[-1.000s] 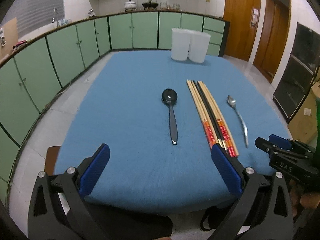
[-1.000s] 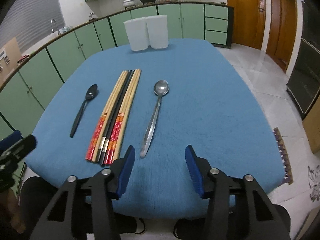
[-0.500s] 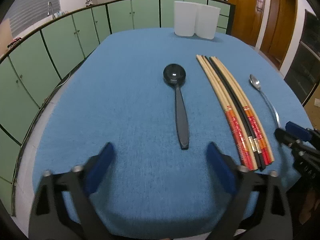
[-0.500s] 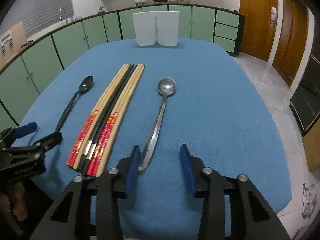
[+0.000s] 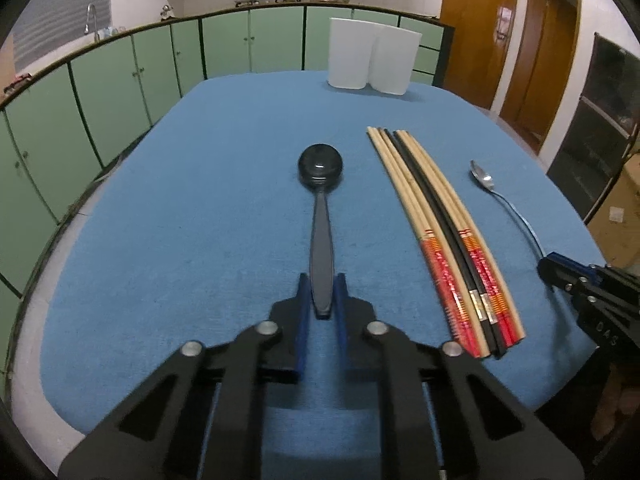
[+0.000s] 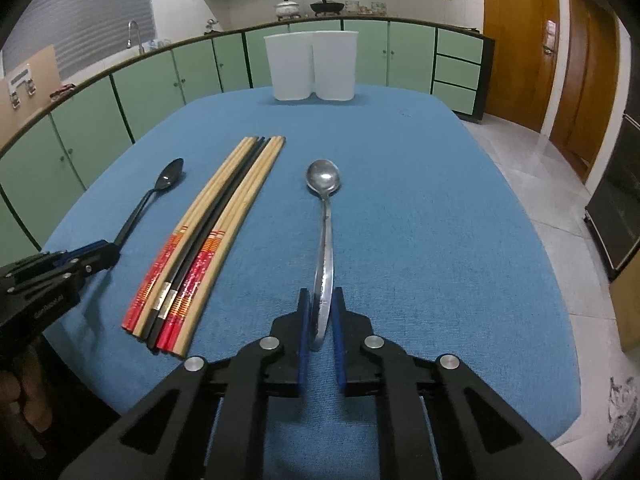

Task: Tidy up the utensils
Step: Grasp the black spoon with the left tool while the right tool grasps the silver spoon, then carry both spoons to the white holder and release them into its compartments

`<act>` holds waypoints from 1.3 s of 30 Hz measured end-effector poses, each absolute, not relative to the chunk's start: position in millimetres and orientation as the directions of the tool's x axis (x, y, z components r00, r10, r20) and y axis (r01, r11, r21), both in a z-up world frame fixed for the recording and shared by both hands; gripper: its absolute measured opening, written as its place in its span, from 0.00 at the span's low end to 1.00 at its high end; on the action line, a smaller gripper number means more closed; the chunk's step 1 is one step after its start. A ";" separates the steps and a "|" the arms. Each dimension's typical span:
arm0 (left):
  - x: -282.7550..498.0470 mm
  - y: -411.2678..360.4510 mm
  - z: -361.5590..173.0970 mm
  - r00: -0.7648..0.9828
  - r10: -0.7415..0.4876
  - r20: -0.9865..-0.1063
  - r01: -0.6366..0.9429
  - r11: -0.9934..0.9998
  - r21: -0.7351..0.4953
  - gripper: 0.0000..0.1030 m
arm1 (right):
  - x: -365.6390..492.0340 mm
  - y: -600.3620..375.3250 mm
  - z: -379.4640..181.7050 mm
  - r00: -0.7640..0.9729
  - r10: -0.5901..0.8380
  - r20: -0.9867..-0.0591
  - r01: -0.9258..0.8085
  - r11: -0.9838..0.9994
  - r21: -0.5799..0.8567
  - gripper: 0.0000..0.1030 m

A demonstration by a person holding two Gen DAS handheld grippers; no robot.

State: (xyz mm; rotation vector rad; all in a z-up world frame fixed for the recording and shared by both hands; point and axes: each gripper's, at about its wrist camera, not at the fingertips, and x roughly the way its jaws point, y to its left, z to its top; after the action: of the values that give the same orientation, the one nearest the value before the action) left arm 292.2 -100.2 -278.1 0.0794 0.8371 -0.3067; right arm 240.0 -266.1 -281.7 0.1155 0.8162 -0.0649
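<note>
Both grippers' fingers just clamped.

Bare blue cloth lies open ahead to the white containers; chopsticks lie between the spoons.

This is looking like a home kitchen. Green cupboards are running along the wall under a long counter, and a tap is standing over a sink at the left end. A white pot and a black pan are sitting on the counter by the white tiles. Brown wooden doors are showing at the right. A table with a blue cloth is filling the middle
</note>
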 end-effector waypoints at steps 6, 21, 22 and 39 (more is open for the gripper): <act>291.4 -95.9 -264.6 0.631 -0.268 -0.728 0.299 0.950 -0.091 0.10 | 238.4 -270.5 -274.9 0.690 0.022 -0.724 0.102 0.987 0.127 0.09; 289.5 -99.3 -202.0 0.697 -0.306 -0.649 0.331 0.940 -0.087 0.10 | 240.3 -264.3 -206.3 0.773 0.055 -0.631 0.049 0.988 0.146 0.08; 291.4 -98.3 -199.8 0.696 -0.308 -0.649 0.331 0.939 -0.090 0.10 | 241.9 -263.9 -203.1 0.775 0.054 -0.629 0.045 0.989 0.140 0.08; 323.1 -92.9 -161.4 0.694 -0.356 -0.626 0.367 0.923 -0.118 0.10 | 260.1 -261.7 -163.7 0.780 0.036 -0.625 0.003 0.998 0.060 0.02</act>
State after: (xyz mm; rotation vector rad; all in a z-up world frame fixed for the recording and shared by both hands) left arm 323.1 -92.9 -161.4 0.0167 0.6957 -0.4032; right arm 260.1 -261.7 -163.7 0.0589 0.6762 0.0179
